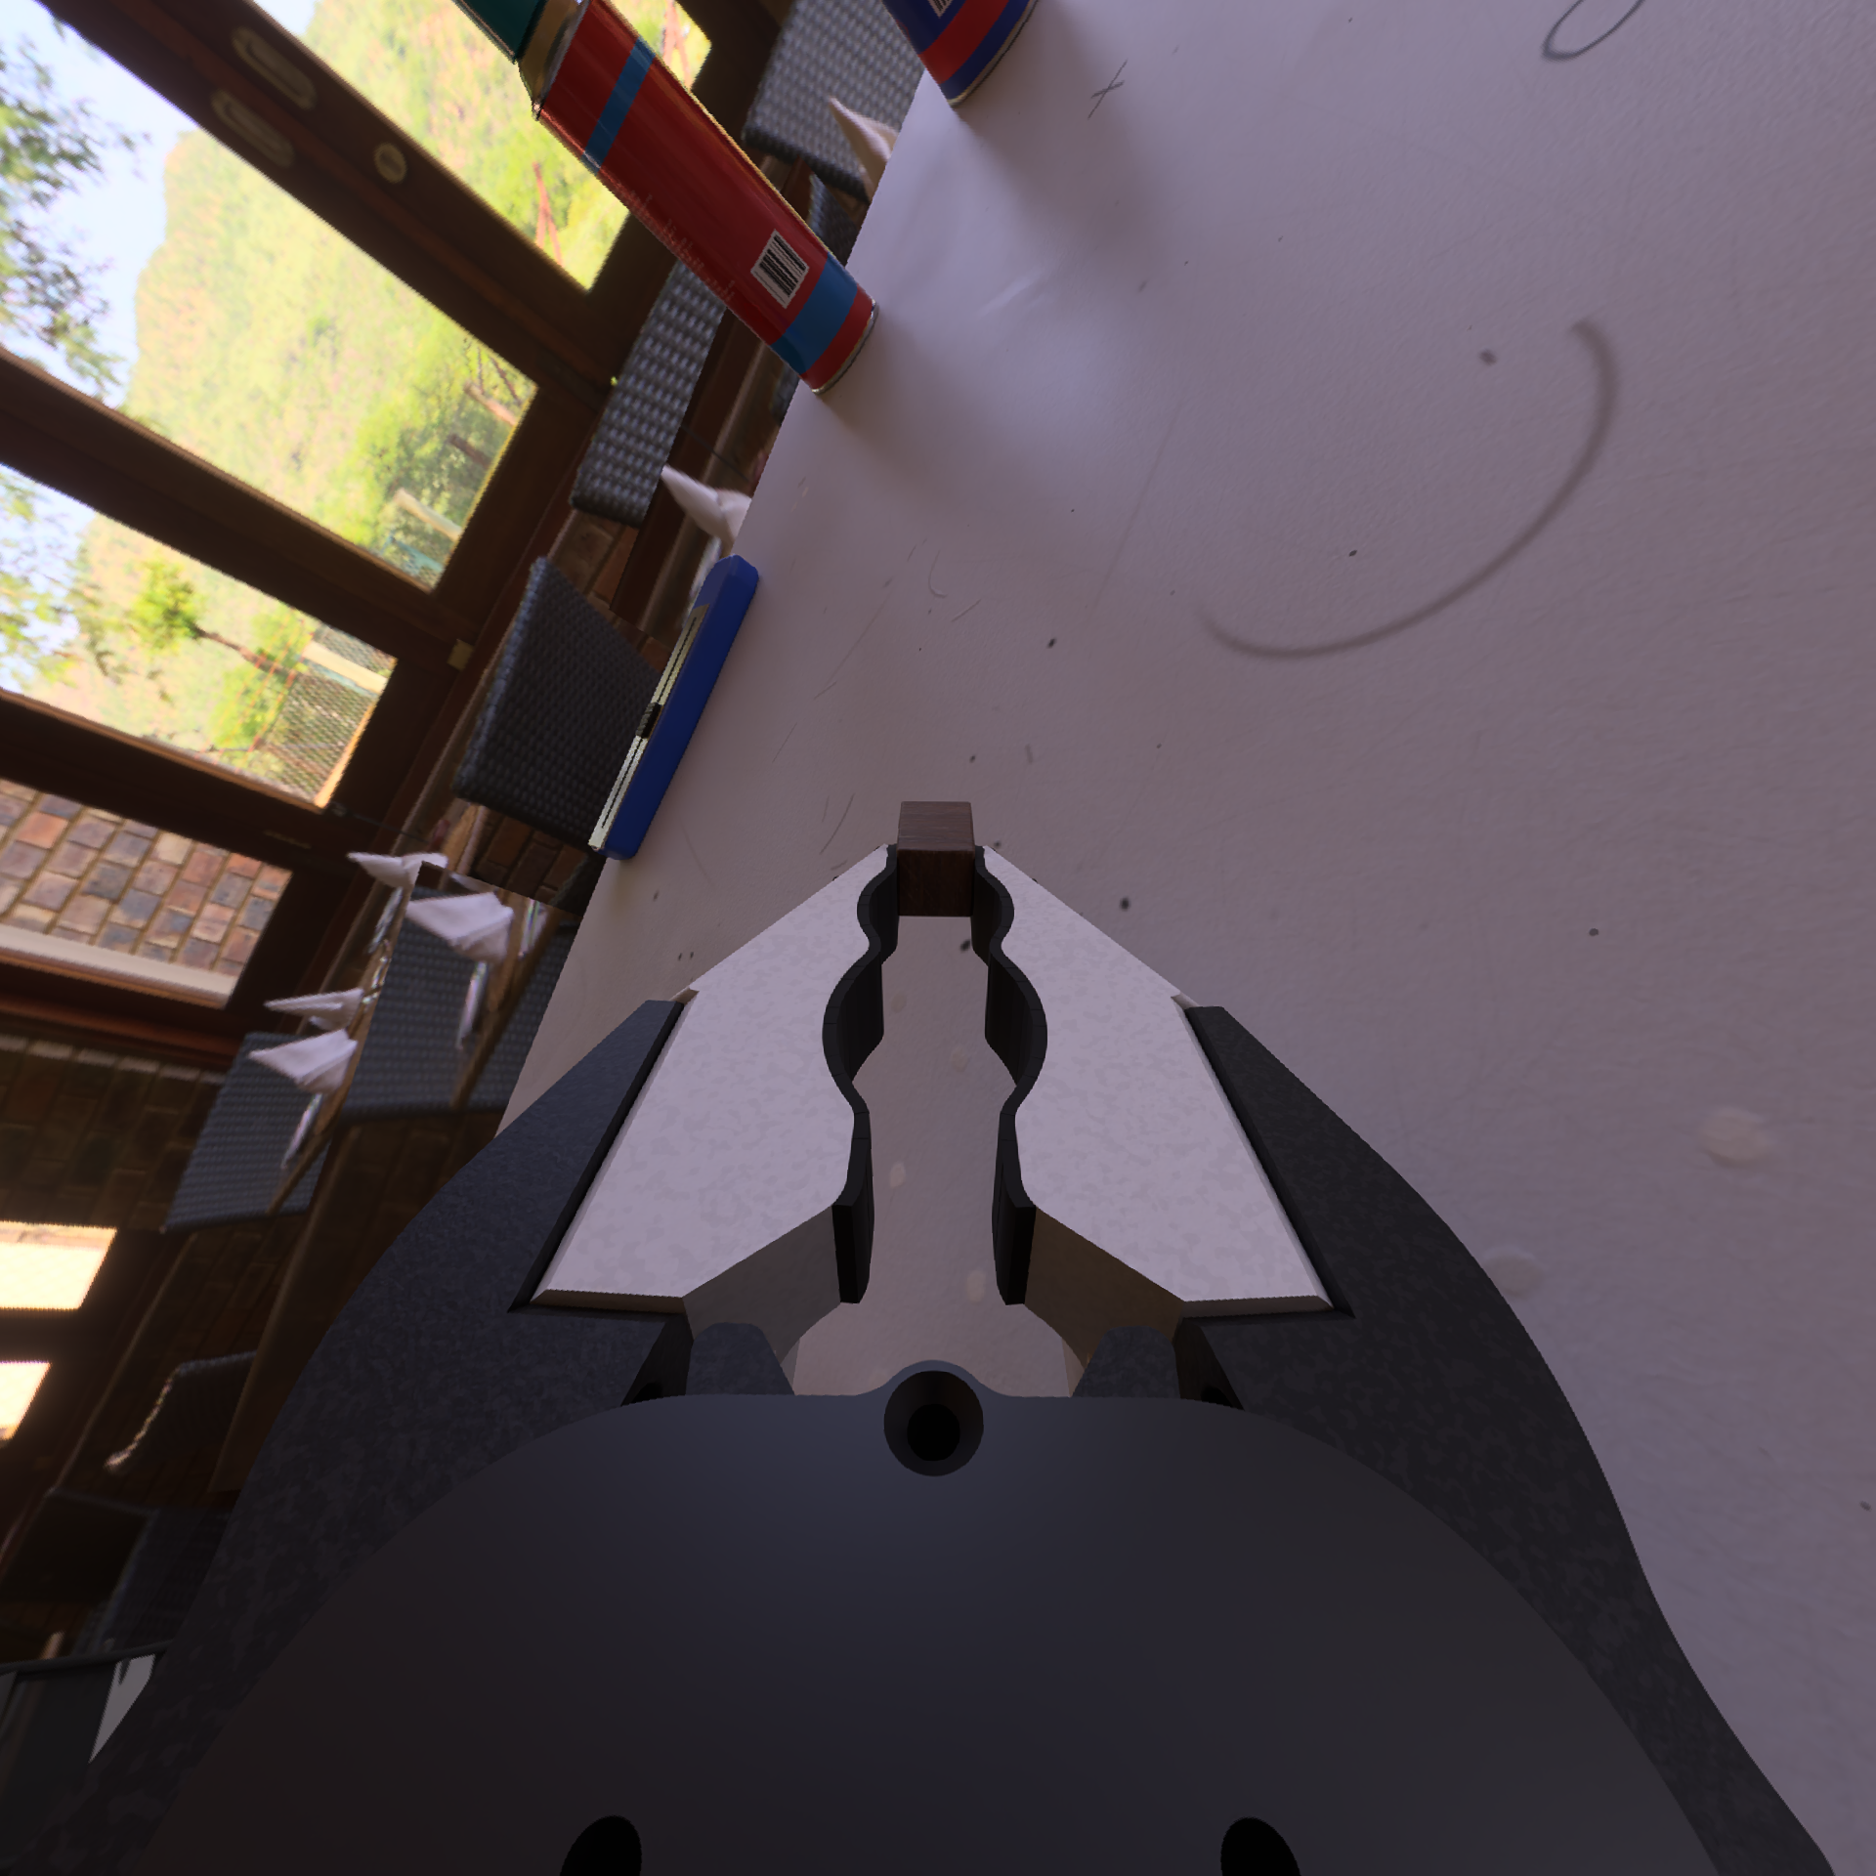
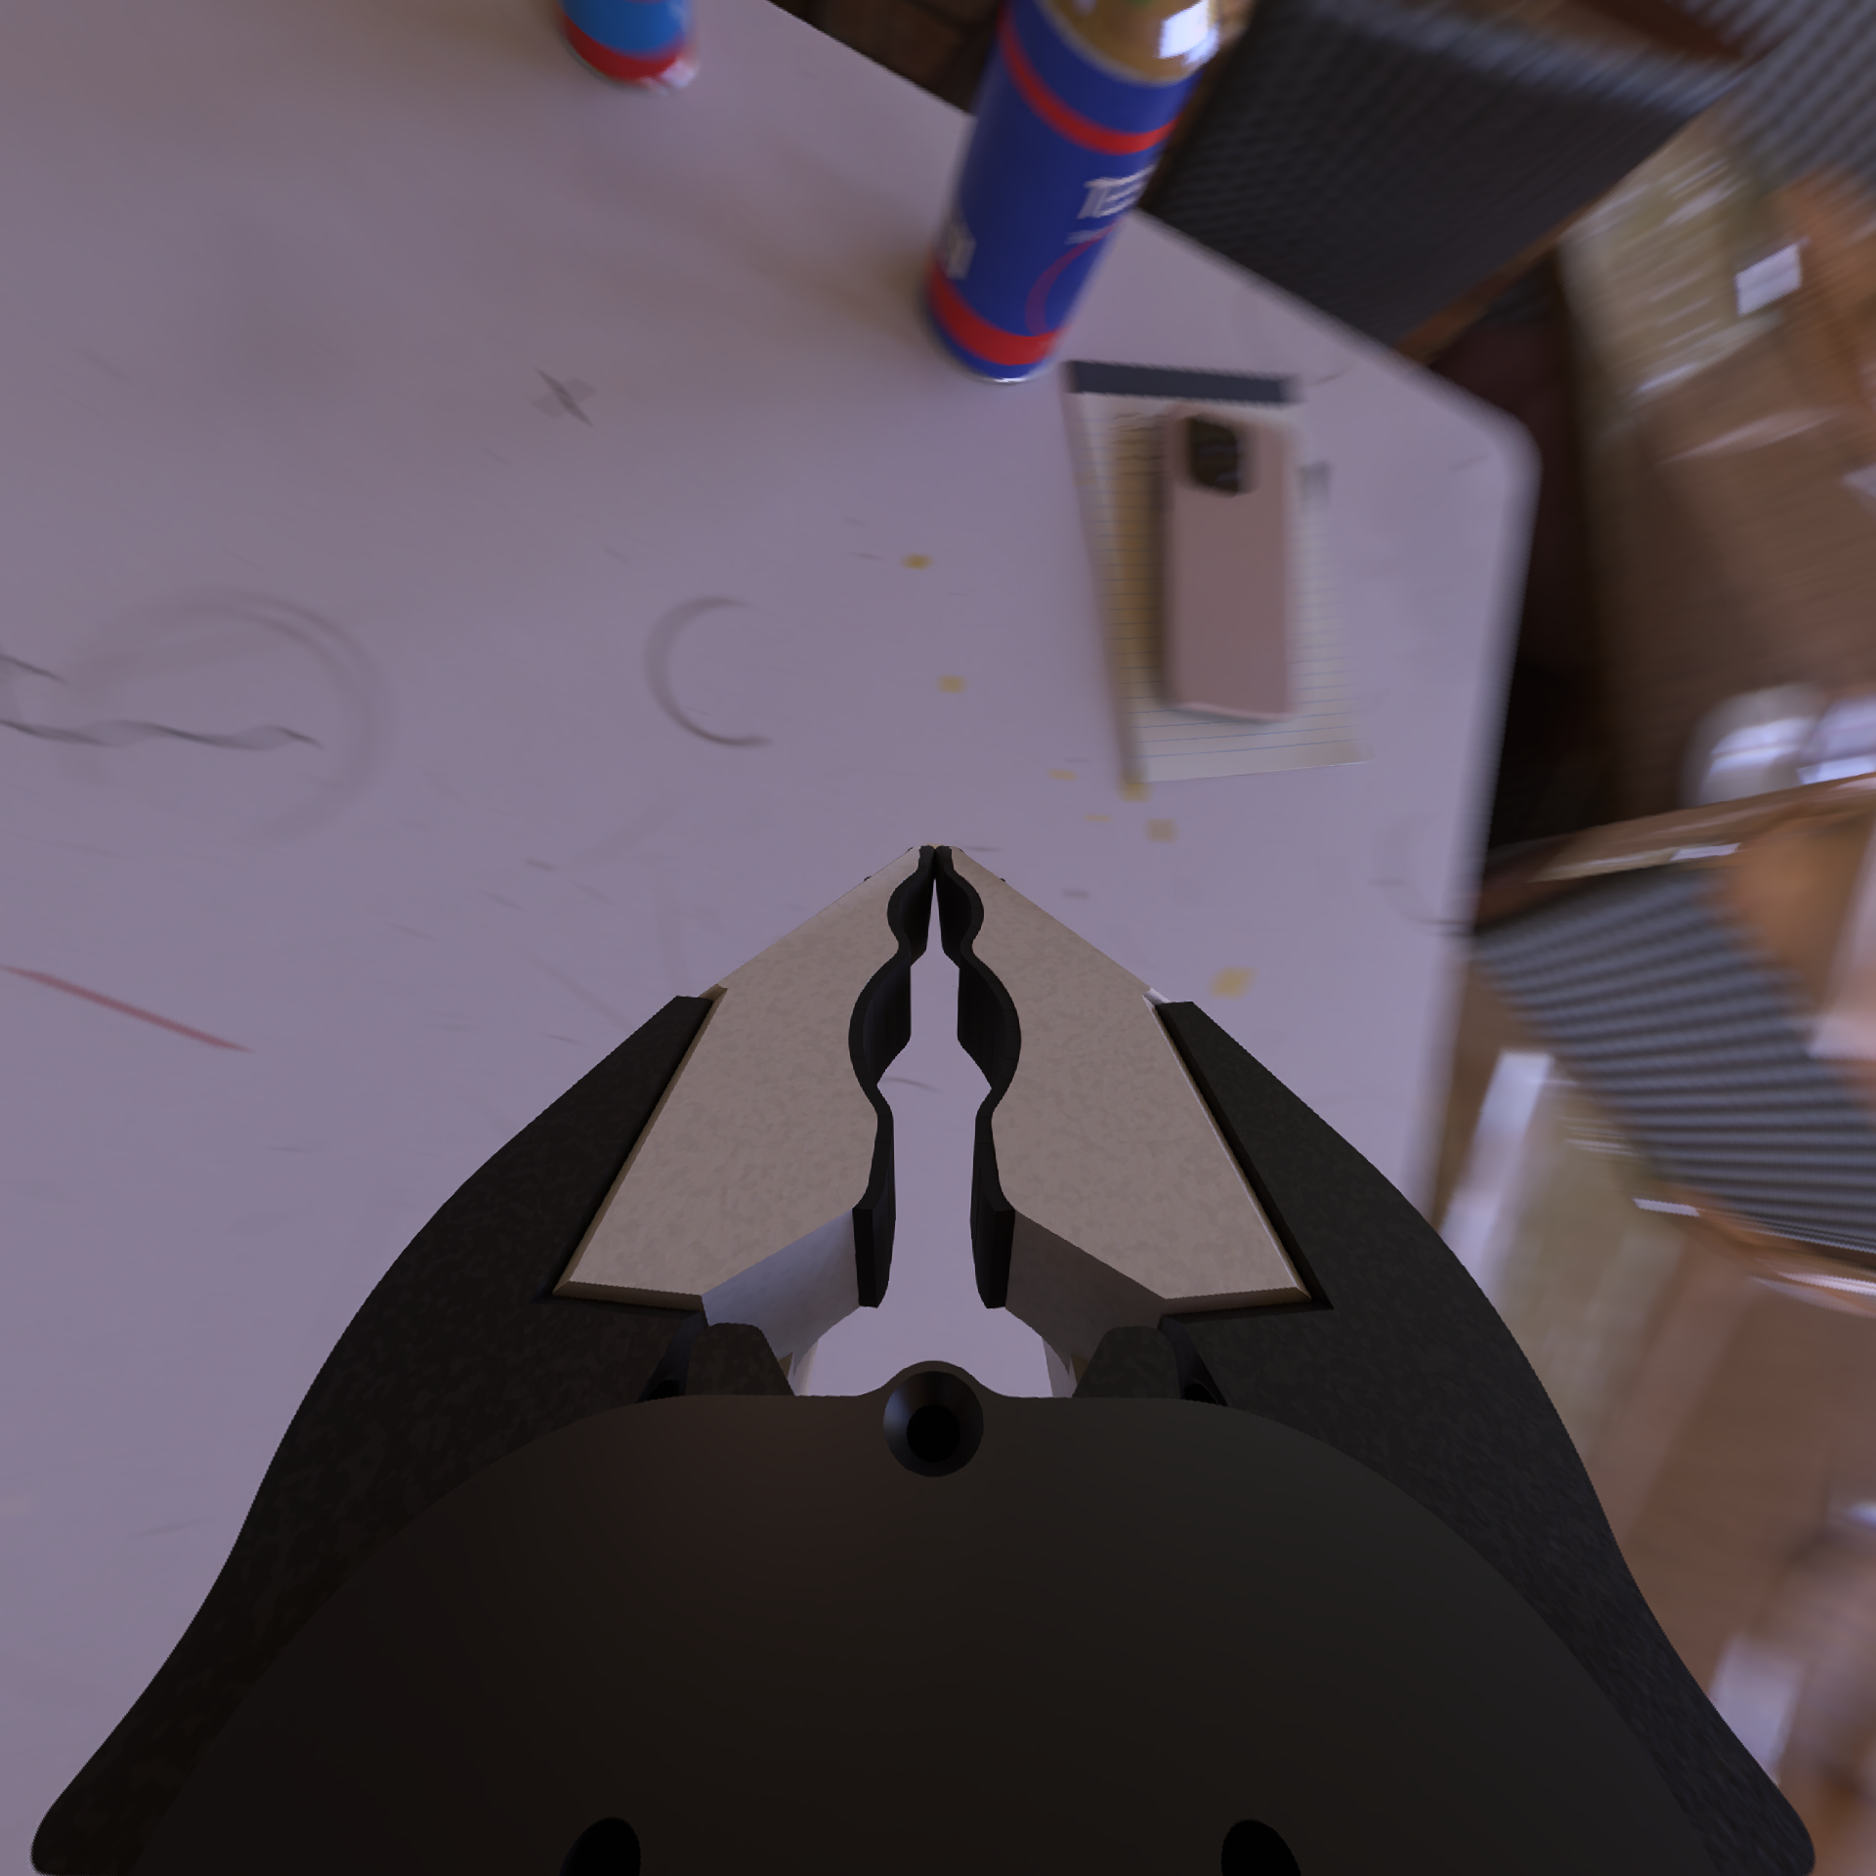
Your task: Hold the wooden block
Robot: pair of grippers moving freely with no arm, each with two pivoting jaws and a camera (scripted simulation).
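A small dark wooden block sits between the tips of my left gripper, which is shut on it above the white table. The block's far end pokes out past the fingertips. My right gripper is shut and empty, its tips touching, above the white table. The block does not show in the right wrist view.
In the left wrist view a red and blue can, a blue can and a blue flat case stand by the table edge. In the right wrist view a blue can, another can, and a phone on a notepad lie ahead.
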